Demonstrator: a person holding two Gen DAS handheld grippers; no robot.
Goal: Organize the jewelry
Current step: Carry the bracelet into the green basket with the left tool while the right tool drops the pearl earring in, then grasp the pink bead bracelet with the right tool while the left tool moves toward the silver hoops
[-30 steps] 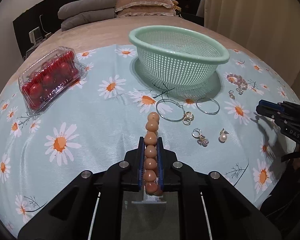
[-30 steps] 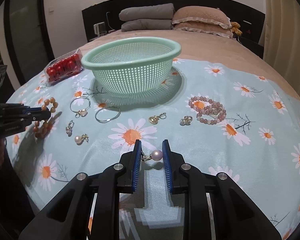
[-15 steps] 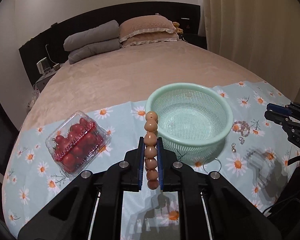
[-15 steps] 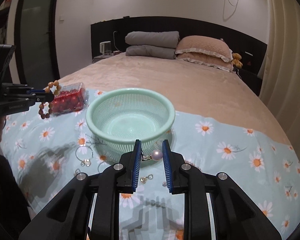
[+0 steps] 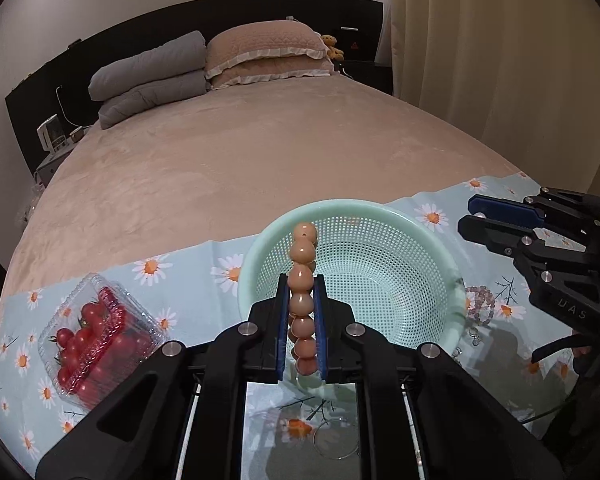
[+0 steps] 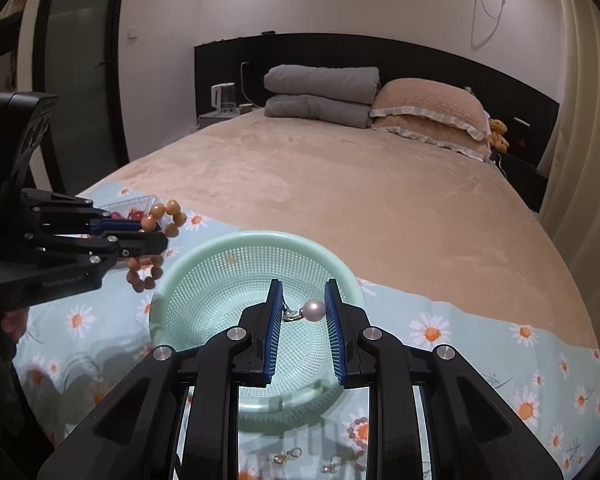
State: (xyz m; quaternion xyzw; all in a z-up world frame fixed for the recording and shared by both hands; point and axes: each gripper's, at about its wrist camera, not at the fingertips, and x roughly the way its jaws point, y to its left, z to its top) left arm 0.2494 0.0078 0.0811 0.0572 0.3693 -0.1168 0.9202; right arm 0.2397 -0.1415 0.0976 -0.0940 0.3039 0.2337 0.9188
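My left gripper (image 5: 302, 292) is shut on a bracelet of brown beads (image 5: 302, 276) and holds it above the left rim of the mint-green mesh basket (image 5: 388, 216). The bracelet (image 6: 158, 216) also hangs from that gripper in the right wrist view. My right gripper (image 6: 302, 300) is shut on a pearl earring (image 6: 314, 310), held over the inside of the basket (image 6: 228, 256). The right gripper (image 5: 484, 216) shows at the basket's right side in the left wrist view.
A clear box of cherry tomatoes (image 5: 96, 332) lies left of the basket on the daisy-print cloth (image 5: 180, 268). A pink bead bracelet (image 5: 480, 304), a hoop earring (image 5: 336, 440) and small earrings (image 6: 286, 456) lie on the cloth. The beige bed with pillows (image 5: 264, 52) stretches behind.
Both grippers rose from the cloth and moved forward over the basket, each still holding its piece. The basket now sits directly under them.
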